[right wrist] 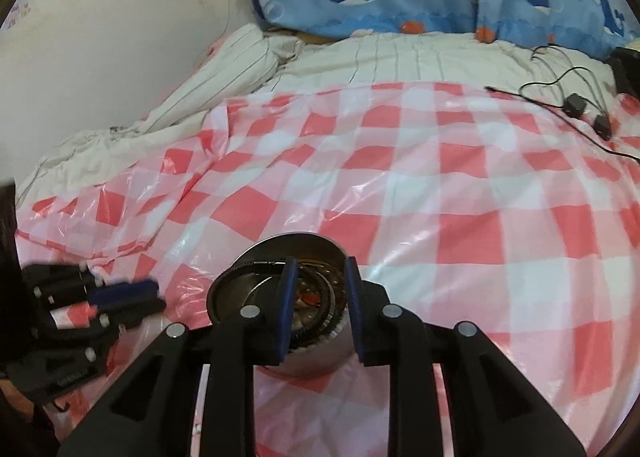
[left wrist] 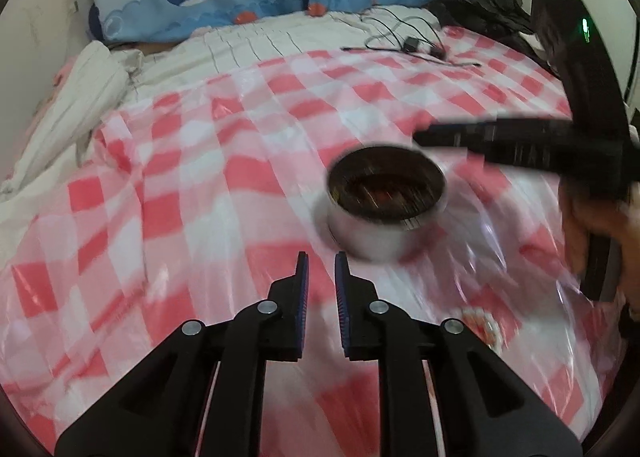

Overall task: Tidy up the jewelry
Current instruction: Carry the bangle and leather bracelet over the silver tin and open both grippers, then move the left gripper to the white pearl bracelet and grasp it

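- Your left gripper (left wrist: 321,257) has its jaws a narrow gap apart with only checked sheet (left wrist: 200,185) between them; it holds nothing.
- Your right gripper (right wrist: 318,263) has its jaws a little wider, poised over the tin (right wrist: 280,285). The left finger crosses the tin's mouth and the right finger stands at its right rim, but the pads press on nothing that you can see.
- The tin sits upright on the sheet, lid off, just ahead and right of your left gripper in the left view.
- Inside the tin you can make out dark rings, likely bangles or a beaded loop, with a small red piece near the middle. Those pieces look stowed already.
- In the left view a blurred red and white beaded item (left wrist: 478,323) lies on the sheet, right of your left gripper and nearer you than the tin. It is too smeared to name, but it may be 1 piece of jewelry left outside.
- No lid shows in either view, so you cannot tell whether closing the tin is part of what remains.
- Judged from this, most of the sorting is done: the tin is loaded, both grippers are empty, and at most 1 loose piece waits.
- The cables (right wrist: 576,105) at the far end are well apart from the tin.
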The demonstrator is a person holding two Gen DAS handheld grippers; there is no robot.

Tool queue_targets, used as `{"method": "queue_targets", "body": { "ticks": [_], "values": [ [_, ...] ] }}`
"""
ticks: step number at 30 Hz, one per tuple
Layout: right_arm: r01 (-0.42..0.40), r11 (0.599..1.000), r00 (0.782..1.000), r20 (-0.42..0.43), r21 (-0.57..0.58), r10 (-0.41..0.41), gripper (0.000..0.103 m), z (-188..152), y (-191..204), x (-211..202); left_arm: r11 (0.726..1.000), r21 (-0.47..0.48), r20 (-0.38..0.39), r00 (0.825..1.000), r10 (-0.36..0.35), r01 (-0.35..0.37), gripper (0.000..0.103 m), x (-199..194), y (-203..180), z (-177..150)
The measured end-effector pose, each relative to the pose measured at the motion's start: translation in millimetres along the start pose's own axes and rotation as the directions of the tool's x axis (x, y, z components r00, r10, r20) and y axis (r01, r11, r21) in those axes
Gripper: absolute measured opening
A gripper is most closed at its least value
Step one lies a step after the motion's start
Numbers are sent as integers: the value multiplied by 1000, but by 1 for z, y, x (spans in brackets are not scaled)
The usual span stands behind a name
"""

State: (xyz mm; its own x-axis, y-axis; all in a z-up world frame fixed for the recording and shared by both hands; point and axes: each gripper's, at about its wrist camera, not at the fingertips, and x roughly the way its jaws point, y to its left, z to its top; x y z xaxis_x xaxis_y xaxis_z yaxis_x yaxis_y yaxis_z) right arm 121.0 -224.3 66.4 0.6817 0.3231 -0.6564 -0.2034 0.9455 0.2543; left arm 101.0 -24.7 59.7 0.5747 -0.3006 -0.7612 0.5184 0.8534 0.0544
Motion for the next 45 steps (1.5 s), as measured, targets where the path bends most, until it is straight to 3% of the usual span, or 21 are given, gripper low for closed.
{"method": "queue_targets", "body": {
  "ticks": [5, 9, 13, 16, 19, 25, 32, 37, 45],
  "values": [
    [20, 1000, 999, 37, 9, -20, 31, -24, -4, -41, 999, -13, -22, 999, -41, 41, 18, -11, -9, -30],
    [7, 1000, 1000, 17, 7, -7, 37, -31, 3, -41, 998, -39, -35, 998, -60, 59, 24, -15, -12, -48],
    [-27, 997, 999, 22, -74, 29, 44, -19, 34, -28, 997, -42, -29, 997, -65, 63, 30, -15, -14, -50],
    [60, 980, 997, -33, -192, -67, 45, -18, 58, 9, 997, -48, -35, 997, -63, 61, 30, -12, -12, -49],
    [122, 977, 989, -61, -175, -135, 46, -20, 47, 28, 997, -54, -37, 998, -57, 55, 30, -11, -10, -49],
    [66, 986, 997, -16, -150, -70, 48, -40, 37, -19, 996, -24, -35, 995, -91, 90, 32, -13, -16, -48],
    [-15, 1000, 994, -104, -2, 15, 50, -100, 9, -58, 988, 73, -73, 988, -134, 139, 32, -10, -41, -50],
    [-68, 996, 996, -55, 62, 71, 50, -95, 9, -64, 982, 116, -72, 987, -144, 151, 32, -7, -57, -49],
    [-94, 985, 994, -42, 145, 101, 52, -96, -6, -63, 975, 148, -98, 984, -152, 165, 9, 5, -72, -50]
  ]
}}
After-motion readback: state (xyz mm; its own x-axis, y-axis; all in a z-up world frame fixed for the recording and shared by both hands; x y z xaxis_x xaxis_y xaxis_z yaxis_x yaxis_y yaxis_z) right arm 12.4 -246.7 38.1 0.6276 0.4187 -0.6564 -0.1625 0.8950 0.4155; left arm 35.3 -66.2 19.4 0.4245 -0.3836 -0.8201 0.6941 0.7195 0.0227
